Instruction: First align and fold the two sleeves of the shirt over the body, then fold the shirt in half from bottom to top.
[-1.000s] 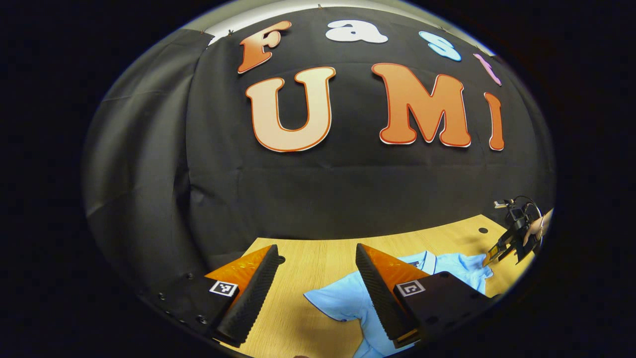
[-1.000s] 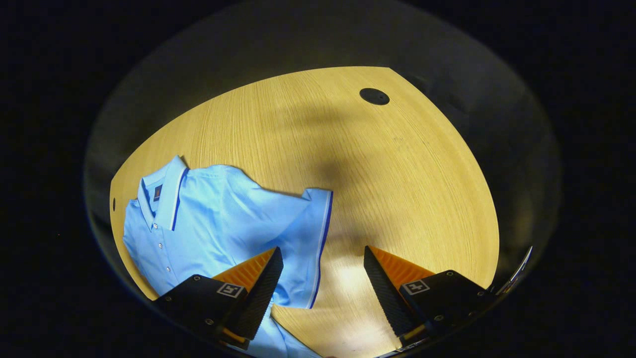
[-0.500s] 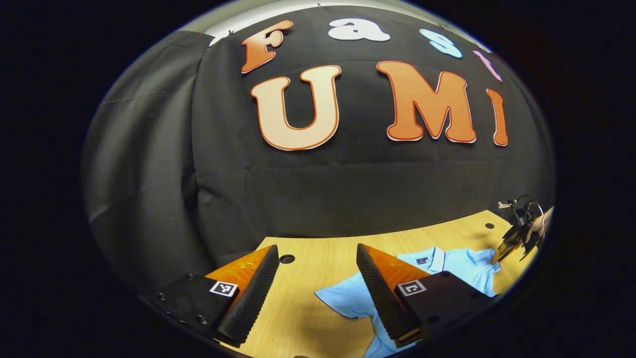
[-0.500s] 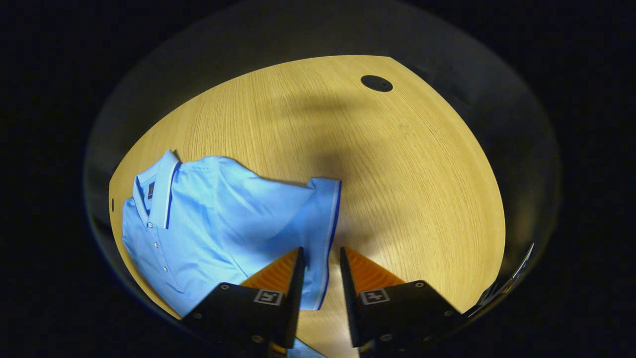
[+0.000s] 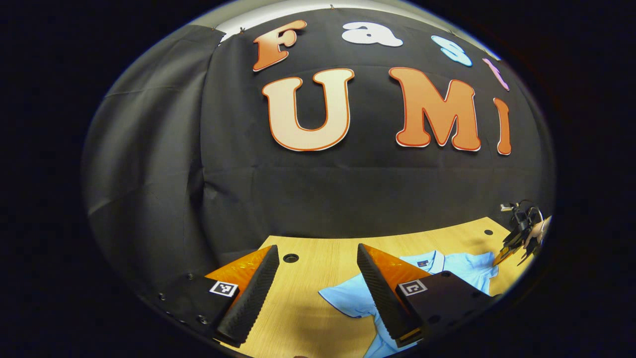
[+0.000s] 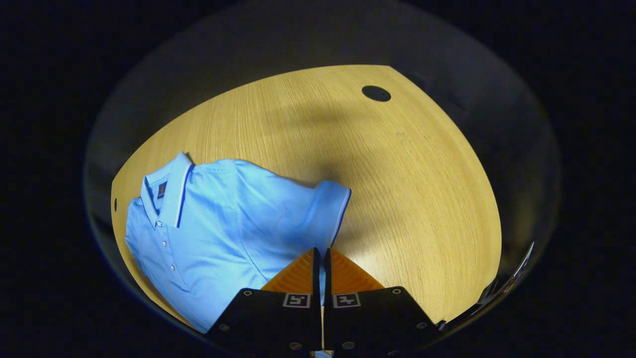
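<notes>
On the table (image 6: 407, 164), the right tool (image 6: 320, 256) pinches the shirt (image 6: 223, 223) sleeve hem; the left tool (image 5: 318, 278) hangs wide. Next, the sleeve likely needs carrying across the body.

Light wood-grain table (image 6: 397, 164), curved edge in the right gripper view, dark booth wall behind it. One round black hole (image 6: 376, 93) in the top near the far right corner; a second round hole (image 5: 290, 258) near the far edge in the left gripper view.

Lying directly on the table: a light blue polo shirt (image 6: 218, 233), front up, collar (image 6: 171, 191) toward the far side, dark trim along the collar and cuff, white buttons down the placket. One short sleeve (image 6: 330, 209) reaches toward the bare middle of the table, its cuff raised slightly off the wood. Soft shadows fall across the bare wood right of the shirt.
</notes>
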A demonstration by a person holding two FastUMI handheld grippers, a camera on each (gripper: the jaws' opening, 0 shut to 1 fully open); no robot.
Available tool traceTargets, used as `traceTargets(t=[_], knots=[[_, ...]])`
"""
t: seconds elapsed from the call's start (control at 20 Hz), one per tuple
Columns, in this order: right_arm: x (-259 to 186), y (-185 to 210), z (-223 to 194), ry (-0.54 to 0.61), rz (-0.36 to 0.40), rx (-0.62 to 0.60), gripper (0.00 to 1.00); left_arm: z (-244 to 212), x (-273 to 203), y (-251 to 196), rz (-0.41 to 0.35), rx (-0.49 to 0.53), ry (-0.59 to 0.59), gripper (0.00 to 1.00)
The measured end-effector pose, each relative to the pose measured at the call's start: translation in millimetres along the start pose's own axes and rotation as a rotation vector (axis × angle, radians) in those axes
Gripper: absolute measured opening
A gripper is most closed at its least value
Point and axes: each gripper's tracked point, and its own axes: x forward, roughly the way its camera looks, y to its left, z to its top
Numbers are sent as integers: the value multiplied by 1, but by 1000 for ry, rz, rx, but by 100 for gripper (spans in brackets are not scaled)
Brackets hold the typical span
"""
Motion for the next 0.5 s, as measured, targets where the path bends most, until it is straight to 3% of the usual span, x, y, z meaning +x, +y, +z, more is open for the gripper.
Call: traceTargets(t=[0.25,0.5], knots=[[-40,22,18,-95,20,-61,2,-5,-1,26,26,-23,7,100],[-70,74,25,-155,64,-154,2,-3,-5,49,47,-19,6,100]])
